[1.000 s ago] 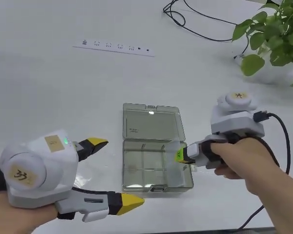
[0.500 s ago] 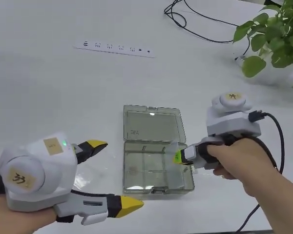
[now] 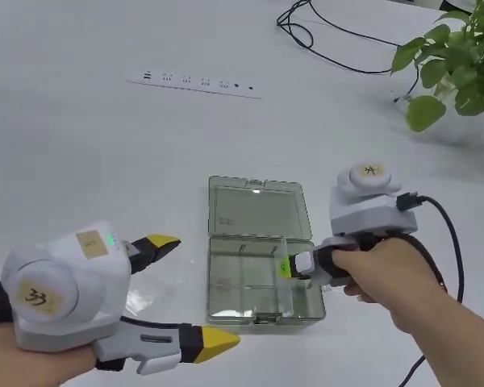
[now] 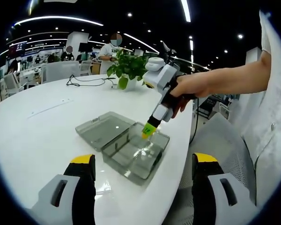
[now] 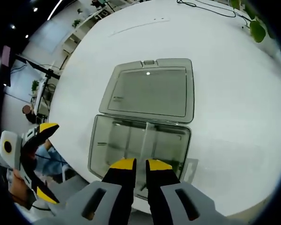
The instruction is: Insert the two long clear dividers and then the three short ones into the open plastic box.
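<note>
While the white table (image 3: 81,161) takes up most of the head view, a leafy plant (image 3: 460,56) sits at its far right corner, with a black cable (image 3: 347,40) looping just to its left. The open plastic box (image 3: 258,210) lies in the middle of the table. Its lid is folded flat on the far side and its tray is on the near side, where clear partitions already stand.

The left gripper (image 3: 189,292) is at the near left, well apart from the box. Its yellow-tipped jaws are spread wide with nothing between them.

A hand (image 3: 387,274) on the right holds the right gripper (image 3: 286,266), which reaches leftward over the right part of the tray. In the right gripper view its jaws are drawn almost together with only a thin slit between them. They appear to pinch a clear divider (image 3: 288,294), which stands upright in the right part of the tray and runs from its far wall to its near wall.

A white power strip (image 3: 202,81) lies on the far side of the table, well apart from the box.
</note>
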